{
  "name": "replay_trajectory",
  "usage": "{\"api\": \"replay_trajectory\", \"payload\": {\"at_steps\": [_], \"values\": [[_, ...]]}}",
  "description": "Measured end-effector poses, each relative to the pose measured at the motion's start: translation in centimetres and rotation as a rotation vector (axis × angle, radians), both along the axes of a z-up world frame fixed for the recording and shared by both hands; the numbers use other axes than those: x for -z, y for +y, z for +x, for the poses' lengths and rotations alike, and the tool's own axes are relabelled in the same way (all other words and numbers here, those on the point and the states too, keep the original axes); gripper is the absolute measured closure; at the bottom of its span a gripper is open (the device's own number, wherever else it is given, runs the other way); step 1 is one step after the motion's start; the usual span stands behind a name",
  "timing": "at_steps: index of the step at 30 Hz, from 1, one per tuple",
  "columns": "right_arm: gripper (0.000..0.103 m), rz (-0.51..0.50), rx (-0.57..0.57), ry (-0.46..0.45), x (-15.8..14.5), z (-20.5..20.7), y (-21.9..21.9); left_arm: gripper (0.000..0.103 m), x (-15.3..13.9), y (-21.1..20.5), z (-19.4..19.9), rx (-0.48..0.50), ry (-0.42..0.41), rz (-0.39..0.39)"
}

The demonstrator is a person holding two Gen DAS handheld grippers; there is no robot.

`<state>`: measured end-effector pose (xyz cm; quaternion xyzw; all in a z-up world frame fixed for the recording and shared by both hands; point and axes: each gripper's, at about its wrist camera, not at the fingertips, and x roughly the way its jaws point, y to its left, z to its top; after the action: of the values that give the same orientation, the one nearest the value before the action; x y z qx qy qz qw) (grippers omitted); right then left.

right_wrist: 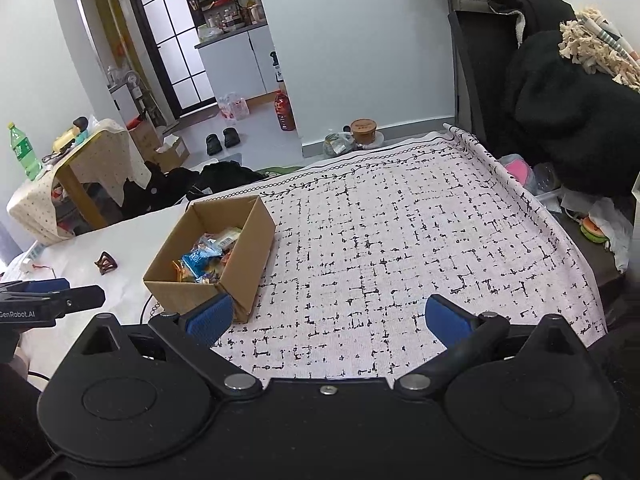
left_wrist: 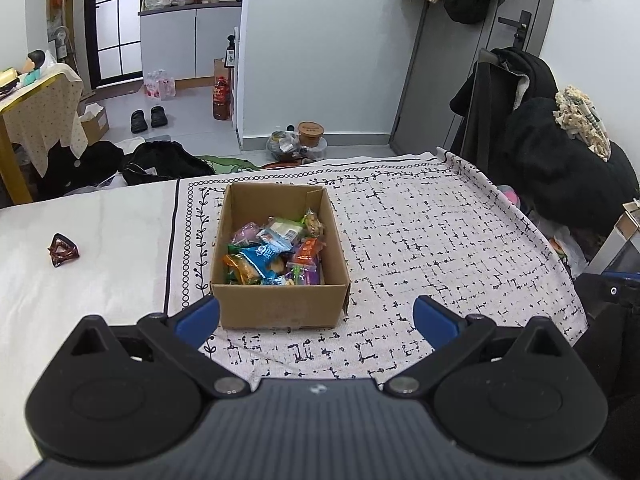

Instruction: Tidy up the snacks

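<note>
On the patterned cloth [left_wrist: 420, 216], snacks [left_wrist: 272, 252] fill the cardboard box [left_wrist: 280, 308]; left gripper [left_wrist: 316, 316] and right gripper [right_wrist: 328, 316] hover spread wide, empty, seemingly finished.

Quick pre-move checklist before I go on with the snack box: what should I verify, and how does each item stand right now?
1. Left gripper open and empty: ok.
2. Right gripper open and empty: ok.
3. Box upright on the cloth, top open: ok.
4. Snacks all inside the box, none loose on the cloth: ok, as far as both views show.
5. Clear path to the box: ok for the left gripper, which faces it head-on; the right gripper's left finger is close to the box corner, contact cannot tell.
6. Hair clip lies apart from the box, out of the way: ok.
</note>
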<state>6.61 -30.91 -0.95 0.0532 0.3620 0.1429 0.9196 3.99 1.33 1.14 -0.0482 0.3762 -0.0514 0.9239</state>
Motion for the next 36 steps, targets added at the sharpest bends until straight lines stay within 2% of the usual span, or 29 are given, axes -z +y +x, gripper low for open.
{"api": "replay_trajectory", "payload": {"at_steps": [36], "values": [[0.000,-0.027,0.007,-0.013,-0.48,-0.20,0.11,0.001,-0.04,-0.68,-0.37,0.027,-0.019,0.008]]}}
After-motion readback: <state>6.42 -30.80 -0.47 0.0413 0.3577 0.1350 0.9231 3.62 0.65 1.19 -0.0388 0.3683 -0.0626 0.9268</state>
